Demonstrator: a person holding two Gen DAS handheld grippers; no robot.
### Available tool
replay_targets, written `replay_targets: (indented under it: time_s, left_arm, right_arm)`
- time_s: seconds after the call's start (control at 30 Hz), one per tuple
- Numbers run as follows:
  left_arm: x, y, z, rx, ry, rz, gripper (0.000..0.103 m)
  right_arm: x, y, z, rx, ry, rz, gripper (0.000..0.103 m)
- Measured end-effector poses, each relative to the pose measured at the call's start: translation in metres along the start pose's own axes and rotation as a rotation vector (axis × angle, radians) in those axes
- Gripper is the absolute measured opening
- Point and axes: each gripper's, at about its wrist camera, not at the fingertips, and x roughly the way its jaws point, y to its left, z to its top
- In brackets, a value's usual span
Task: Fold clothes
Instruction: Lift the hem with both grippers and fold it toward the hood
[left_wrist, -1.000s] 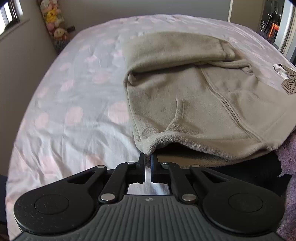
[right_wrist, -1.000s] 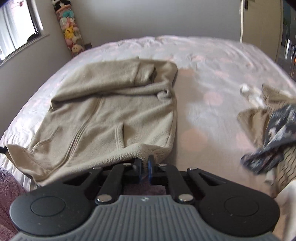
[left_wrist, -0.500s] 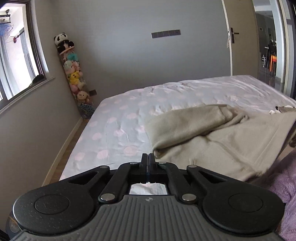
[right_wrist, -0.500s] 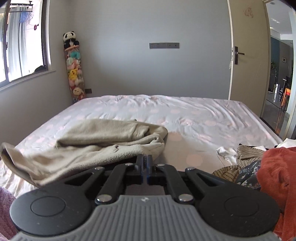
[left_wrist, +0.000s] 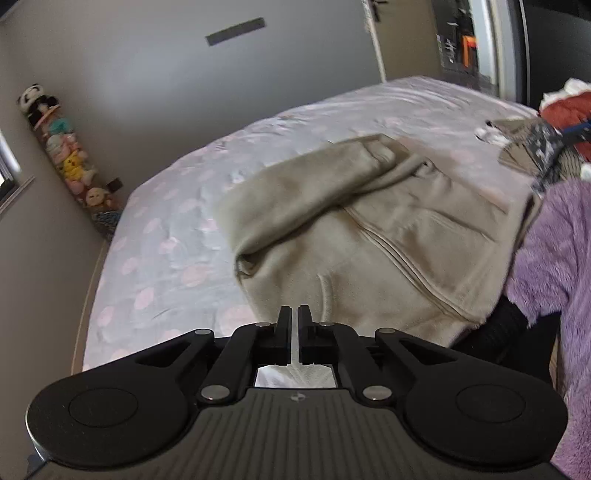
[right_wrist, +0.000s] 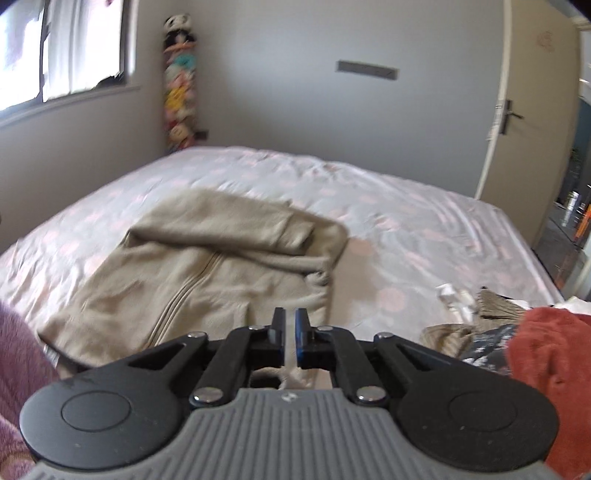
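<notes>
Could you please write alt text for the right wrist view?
A beige zip jacket lies partly folded on a pink-dotted bed, just beyond the right gripper, whose jaws stand slightly apart, holding nothing. A clothes pile sits at right.

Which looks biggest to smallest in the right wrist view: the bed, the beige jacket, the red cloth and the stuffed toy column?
1. bed
2. beige jacket
3. red cloth, though it sits close to the camera and is cut off by the edge, so unsure
4. stuffed toy column, far away, so unsure too
</notes>
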Motion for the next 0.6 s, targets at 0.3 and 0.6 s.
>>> replay_targets:
  time_s: [0.3,0.6]
  left_arm:
    - [0.057,-0.086,-0.032,0.335,0.136,-0.15,0.036]
    - [0.1,-0.14,-0.057,0.595,0.196,-0.171,0.053]
  right_arm:
    - [0.065,0.041,-0.02,-0.223,0.184,0.069,0.036]
    - [0.096,0.04,-0.035,-0.337,0.246,0.016,0.041]
